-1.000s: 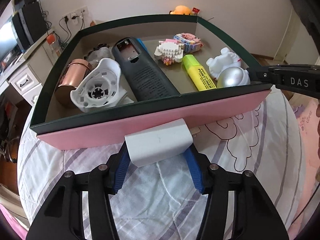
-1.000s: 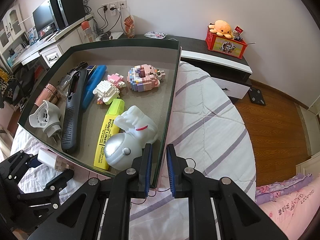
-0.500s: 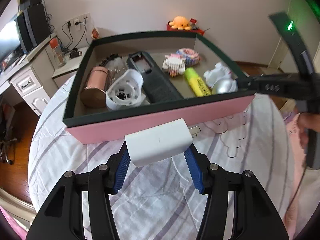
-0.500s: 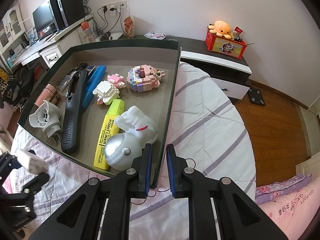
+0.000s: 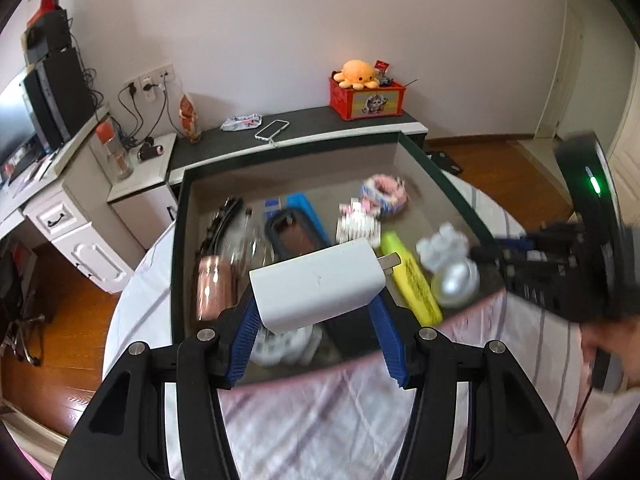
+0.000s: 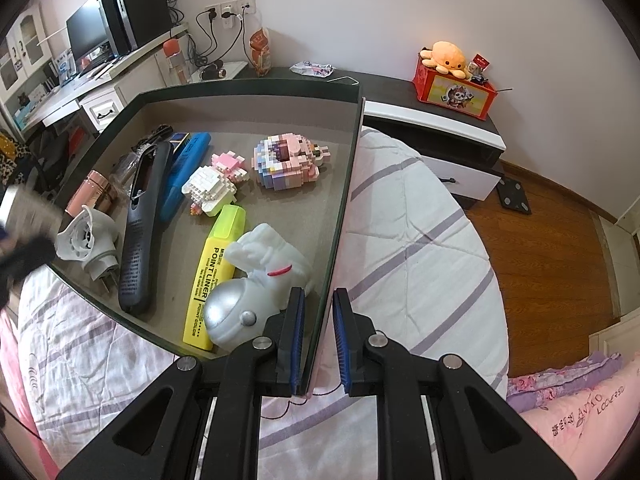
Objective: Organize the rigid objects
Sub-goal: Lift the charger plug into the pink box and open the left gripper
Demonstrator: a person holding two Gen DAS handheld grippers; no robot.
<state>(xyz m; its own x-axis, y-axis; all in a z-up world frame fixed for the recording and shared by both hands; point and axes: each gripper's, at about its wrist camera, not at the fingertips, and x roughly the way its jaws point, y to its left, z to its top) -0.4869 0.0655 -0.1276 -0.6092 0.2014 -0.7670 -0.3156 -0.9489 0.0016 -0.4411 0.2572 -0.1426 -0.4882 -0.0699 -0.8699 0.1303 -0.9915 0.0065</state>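
My left gripper (image 5: 318,344) is shut on a white charger plug (image 5: 318,285) and holds it above the near part of the dark green box (image 5: 280,147). My right gripper (image 6: 316,340) is shut on the box's right wall (image 6: 343,216). Inside lie a yellow highlighter (image 6: 210,276), a white astronaut figure (image 6: 256,280), a black remote (image 6: 140,232), a white adapter (image 6: 86,240), a copper cylinder (image 6: 90,192), a blue case (image 6: 184,176) and two brick toys (image 6: 288,162).
The box rests on a round bed with a striped white cover (image 6: 420,240). A dark cabinet (image 6: 432,120) with a red box and orange plush (image 6: 448,56) stands behind. A white desk (image 5: 60,208) with a monitor is at the left. Wooden floor surrounds the bed.
My left gripper has risen with the charger from in front of the box's pink front wall to above the box. My right gripper has not moved.
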